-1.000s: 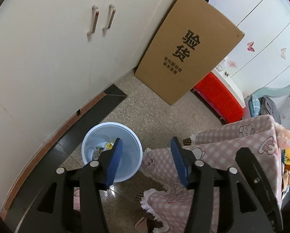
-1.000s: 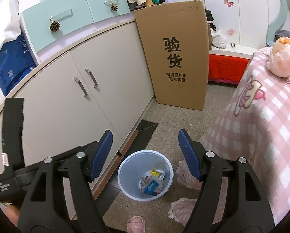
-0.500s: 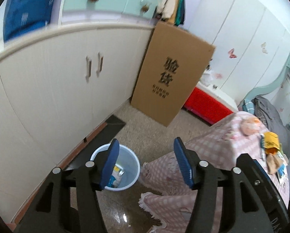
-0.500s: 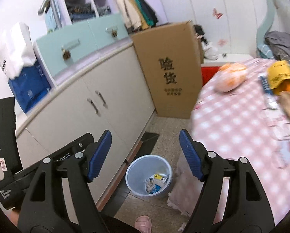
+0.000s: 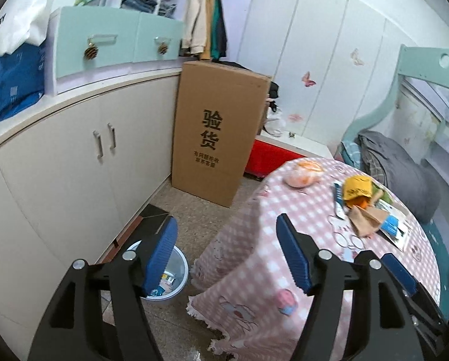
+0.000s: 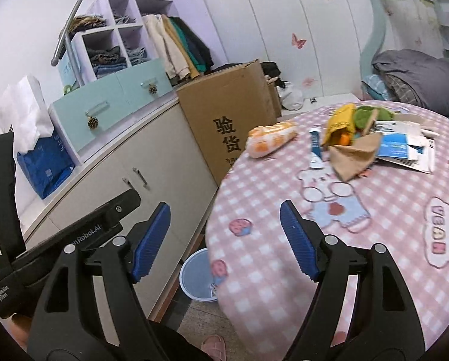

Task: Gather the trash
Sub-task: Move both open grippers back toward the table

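The left gripper (image 5: 227,249) has just been spreading its jaws, nothing between them; the right gripper (image 6: 224,234) also gapes empty. Below them a blue bin (image 5: 179,273) with scraps stands on the floor beside the pink checked table (image 6: 389,225). Farther on the tabletop lies trash (image 6: 353,147): yellow bag, brown paper, leaflets

1. We see both views evenly lit by soft, bright daylight, brightest at the upper right.
2. Fisheye bending curves the cabinet (image 5: 74,162) and darkens the corners.
3. Slight motion blur softens the trash (image 6: 371,138) on the table (image 6: 374,240).
4. Shadows stay faint.
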